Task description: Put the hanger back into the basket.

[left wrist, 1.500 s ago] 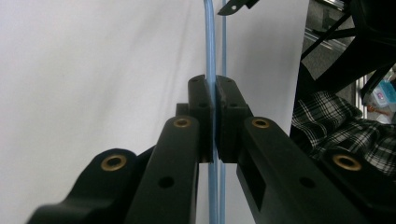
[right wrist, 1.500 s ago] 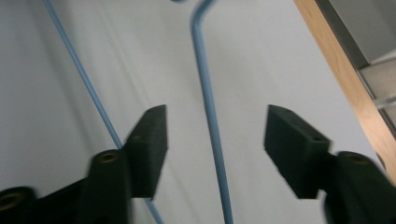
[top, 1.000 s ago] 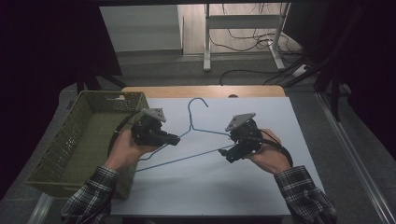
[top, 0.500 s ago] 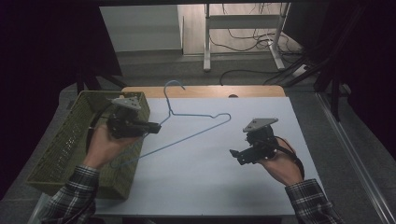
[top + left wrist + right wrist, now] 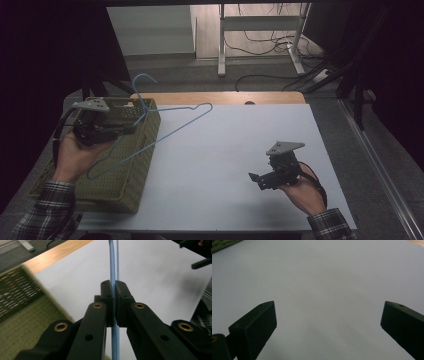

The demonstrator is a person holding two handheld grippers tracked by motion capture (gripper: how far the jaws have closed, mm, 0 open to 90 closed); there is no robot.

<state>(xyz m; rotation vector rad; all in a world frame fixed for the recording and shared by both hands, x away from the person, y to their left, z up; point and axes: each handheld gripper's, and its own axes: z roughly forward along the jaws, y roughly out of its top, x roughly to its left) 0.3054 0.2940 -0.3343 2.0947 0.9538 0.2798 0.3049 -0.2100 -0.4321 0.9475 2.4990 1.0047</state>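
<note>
1. High view: the left gripper (image 5: 127, 131) holds a blue wire hanger (image 5: 172, 127) above the olive woven basket (image 5: 132, 187) at the table's left edge. The hook rises past the basket's far rim, and the long wire slants out over the white table (image 5: 225, 165).
2. Left gripper view: the jaws are clamped tight on the thin blue wire (image 5: 113, 290), which runs straight up between the pads.
3. The right gripper (image 5: 256, 179) rests low on the table, well apart from the hanger; the right gripper view shows its jaws spread wide with nothing between them.
4. Risk, as I judge it: the pinch is on one thin, round wire, so the hanger could swivel or slide in the pads.
5. One end also sticks out beyond the basket and could catch on the rim or weave when lowered, tipping the hanger out.
</note>
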